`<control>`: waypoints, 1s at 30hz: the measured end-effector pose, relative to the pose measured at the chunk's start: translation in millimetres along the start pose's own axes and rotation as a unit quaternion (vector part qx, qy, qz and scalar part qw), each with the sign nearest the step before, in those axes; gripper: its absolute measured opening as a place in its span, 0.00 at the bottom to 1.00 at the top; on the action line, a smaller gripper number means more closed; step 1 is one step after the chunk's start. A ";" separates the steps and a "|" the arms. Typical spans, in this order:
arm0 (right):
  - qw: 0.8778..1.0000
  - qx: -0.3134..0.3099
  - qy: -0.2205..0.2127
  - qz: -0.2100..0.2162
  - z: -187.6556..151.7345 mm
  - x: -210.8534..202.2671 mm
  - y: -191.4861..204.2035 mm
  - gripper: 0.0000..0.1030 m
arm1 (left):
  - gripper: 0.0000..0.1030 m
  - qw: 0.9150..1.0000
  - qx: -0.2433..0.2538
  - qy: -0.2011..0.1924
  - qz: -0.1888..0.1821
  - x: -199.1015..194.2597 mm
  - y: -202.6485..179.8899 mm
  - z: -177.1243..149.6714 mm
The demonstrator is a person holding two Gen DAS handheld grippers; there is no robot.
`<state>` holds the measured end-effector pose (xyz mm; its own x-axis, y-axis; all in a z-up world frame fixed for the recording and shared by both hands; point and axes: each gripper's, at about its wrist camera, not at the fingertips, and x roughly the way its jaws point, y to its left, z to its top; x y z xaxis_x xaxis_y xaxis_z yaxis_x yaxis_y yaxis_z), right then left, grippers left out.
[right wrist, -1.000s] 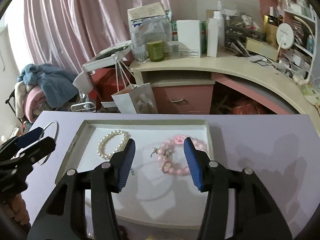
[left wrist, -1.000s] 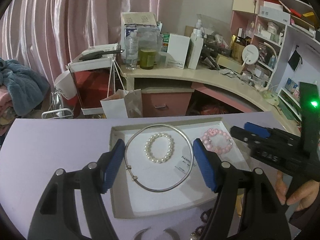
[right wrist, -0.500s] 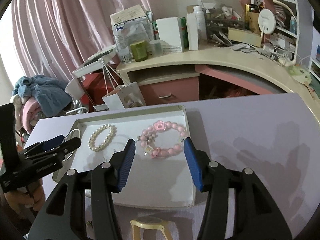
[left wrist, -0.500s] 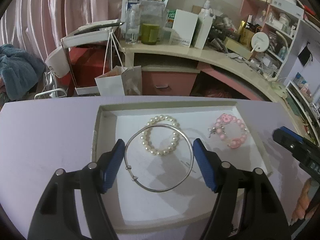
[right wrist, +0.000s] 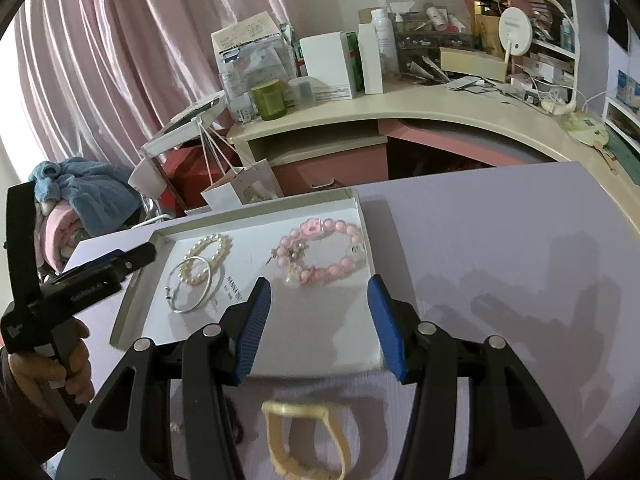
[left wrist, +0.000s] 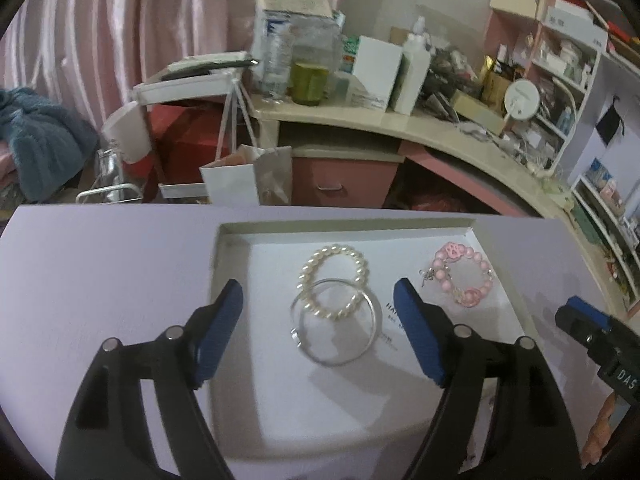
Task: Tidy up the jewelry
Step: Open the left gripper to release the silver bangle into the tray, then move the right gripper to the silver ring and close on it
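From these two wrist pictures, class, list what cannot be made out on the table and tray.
- Printed label in the white tray: left wrist view, partly covered by a gripper finger; too small in the right.
- Cream band: right wrist view, blurred.
- Dark beaded item: right wrist view, behind the right gripper.

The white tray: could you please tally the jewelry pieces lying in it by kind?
In the white tray:
Pearl bracelet: 1
Silver bangle: 1, overlapping the pearl bracelet
Pink bead bracelet: 1
Total: 3
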<state>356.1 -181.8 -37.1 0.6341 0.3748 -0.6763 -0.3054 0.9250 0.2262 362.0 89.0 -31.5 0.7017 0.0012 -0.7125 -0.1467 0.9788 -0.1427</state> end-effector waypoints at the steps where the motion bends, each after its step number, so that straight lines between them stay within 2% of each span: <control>1: 1.000 0.000 -0.001 0.001 -4.4 -5.6 1.1 0.51 | 0.76 1.000 -0.006 -0.007 0.003 -9.6 3.9 -3.8; 11: 1.000 -0.006 0.004 0.018 -56.4 -49.7 19.6 0.51 | 0.81 0.996 -0.048 -0.055 0.047 -101.1 39.5 -59.5; 18: 0.999 -0.014 0.009 0.029 -93.9 -72.2 37.1 0.51 | 0.81 0.994 -0.057 -0.058 0.070 -147.0 48.6 -111.6; 30: 0.998 -0.026 0.019 0.044 -145.3 -93.6 56.9 0.51 | 0.81 0.993 -0.069 -0.048 0.084 -198.7 46.5 -180.1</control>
<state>176.2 -173.5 -62.8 0.5760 0.4512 -0.6816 -0.3964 0.8835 0.2498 90.2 97.4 -20.3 0.7207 0.1884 -0.6671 -0.3576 0.9255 -0.1250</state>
